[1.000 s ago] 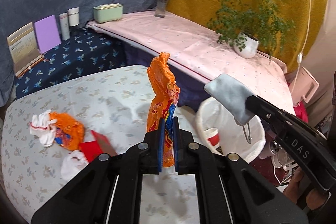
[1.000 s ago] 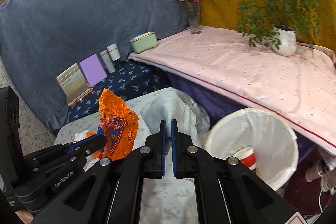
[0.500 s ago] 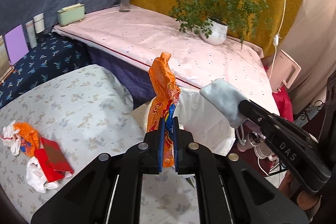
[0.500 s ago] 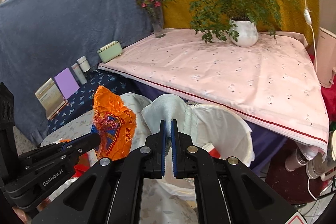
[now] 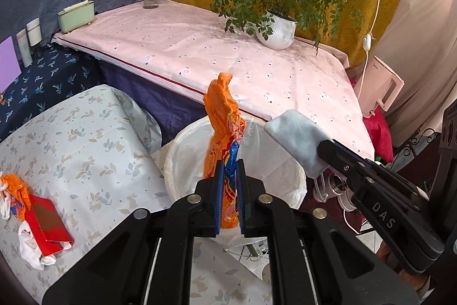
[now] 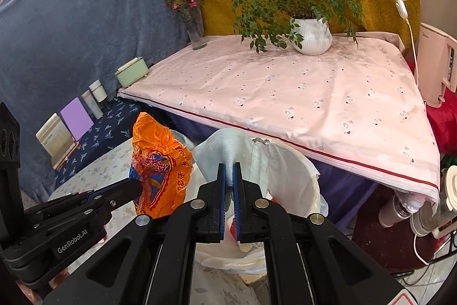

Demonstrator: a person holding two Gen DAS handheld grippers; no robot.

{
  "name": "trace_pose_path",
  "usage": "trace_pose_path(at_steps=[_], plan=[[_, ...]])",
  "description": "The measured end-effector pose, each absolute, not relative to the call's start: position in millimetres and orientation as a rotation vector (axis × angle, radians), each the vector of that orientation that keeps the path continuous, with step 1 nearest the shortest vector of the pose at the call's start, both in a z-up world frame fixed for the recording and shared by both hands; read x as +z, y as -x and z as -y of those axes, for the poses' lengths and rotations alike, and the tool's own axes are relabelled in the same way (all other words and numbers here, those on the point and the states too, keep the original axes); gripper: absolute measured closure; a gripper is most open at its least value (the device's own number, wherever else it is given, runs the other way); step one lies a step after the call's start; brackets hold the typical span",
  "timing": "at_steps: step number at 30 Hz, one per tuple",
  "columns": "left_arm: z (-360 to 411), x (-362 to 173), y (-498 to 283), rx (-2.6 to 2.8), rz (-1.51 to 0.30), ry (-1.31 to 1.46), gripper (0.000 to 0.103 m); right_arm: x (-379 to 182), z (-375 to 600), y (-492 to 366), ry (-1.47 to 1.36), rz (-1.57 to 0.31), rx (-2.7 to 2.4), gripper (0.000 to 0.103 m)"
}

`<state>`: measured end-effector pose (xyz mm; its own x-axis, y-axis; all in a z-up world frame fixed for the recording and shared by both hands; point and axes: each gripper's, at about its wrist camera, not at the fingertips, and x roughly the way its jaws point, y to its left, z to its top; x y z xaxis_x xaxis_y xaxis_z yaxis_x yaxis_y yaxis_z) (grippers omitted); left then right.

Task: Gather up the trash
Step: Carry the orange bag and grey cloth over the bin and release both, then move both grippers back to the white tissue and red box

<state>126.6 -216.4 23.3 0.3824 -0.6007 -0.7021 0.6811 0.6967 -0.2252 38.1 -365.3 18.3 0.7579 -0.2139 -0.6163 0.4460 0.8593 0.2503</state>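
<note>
Left gripper (image 5: 228, 199) pinches a crumpled orange plastic wrapper (image 5: 224, 122), right gripper (image 6: 230, 199) a pale grey cloth (image 6: 228, 147), both above the white-lined bin (image 5: 182, 150); a red carton (image 5: 47, 225) and white scraps (image 5: 28, 250) remain left of the tongs.

The crinkled plastic snack wrapper (image 5: 223, 116) is bright orange with a blue and red print (the red forms a looping border in the right wrist view). Beside it, the soft folded cloth (image 5: 297, 140) is pale grey-blue. Below the wrapper, the round bin's plastic liner (image 5: 182, 159) is translucent white. Left of the wrapper, the tablecloth (image 5: 77, 139) is pale with tan leaf sprigs, and the flat cardboard box (image 5: 47, 225) is red. Behind it, the bedsheet (image 5: 200, 47) is pink with small dark motifs.
</note>
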Motion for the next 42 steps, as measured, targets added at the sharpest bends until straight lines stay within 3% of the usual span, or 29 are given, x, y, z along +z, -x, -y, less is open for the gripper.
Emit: trace_pose_path(at_steps=[2,4,7,15,29,42], plan=[[219,21,-128,-0.806,-0.847,-0.111,0.09,17,367,-38,-0.393,-0.613,-0.386,0.091],[220,20,-130,-0.789,-0.85,-0.109,0.071,16,368,-39,-0.392,-0.612,-0.392,0.079],[217,20,-133,-0.763,-0.839,-0.1,0.059,17,369,-37,-0.386,-0.603,-0.399,0.071],[202,20,-138,-0.715,-0.835,-0.083,0.048,24,364,-37,-0.373,-0.582,-0.398,0.059],[144,19,-148,-0.602,-0.818,-0.05,0.044,34,323,-46,-0.332,-0.585,-0.338,0.058],[51,9,-164,-0.428,-0.824,0.021,0.028,34,256,-70,-0.281,-0.613,-0.23,0.058]])
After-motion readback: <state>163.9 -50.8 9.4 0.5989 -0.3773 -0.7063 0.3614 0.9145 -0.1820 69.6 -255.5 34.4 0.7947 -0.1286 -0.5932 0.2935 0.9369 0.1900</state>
